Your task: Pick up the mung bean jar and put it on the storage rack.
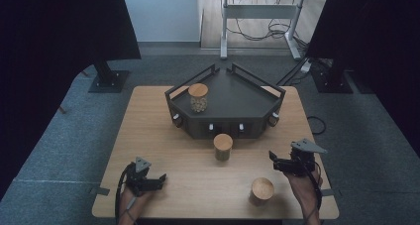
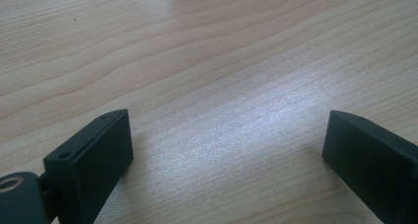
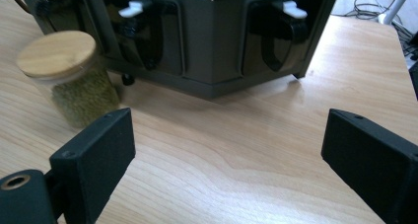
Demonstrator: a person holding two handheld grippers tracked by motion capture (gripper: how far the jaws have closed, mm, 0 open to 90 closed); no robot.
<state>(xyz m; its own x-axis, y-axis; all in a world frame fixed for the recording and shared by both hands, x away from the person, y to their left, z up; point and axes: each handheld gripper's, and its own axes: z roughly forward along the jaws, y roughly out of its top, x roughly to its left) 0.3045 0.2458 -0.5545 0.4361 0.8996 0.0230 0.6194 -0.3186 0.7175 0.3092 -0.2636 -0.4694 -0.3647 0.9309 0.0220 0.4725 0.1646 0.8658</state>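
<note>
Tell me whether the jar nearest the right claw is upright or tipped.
Upright: the front jar stands on the table, wooden lid level on top.

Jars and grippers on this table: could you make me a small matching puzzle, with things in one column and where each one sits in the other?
Things:
1. jar of pale contents
2. jar of green contents
3. third jar
4. left gripper

Places:
a. table's near edge, beside the right gripper
b. on the dark tray
c. near left of the table, jaws open
d. on the table just in front of the tray

Pairs: 1-b, 2-d, 3-a, 4-c
</note>
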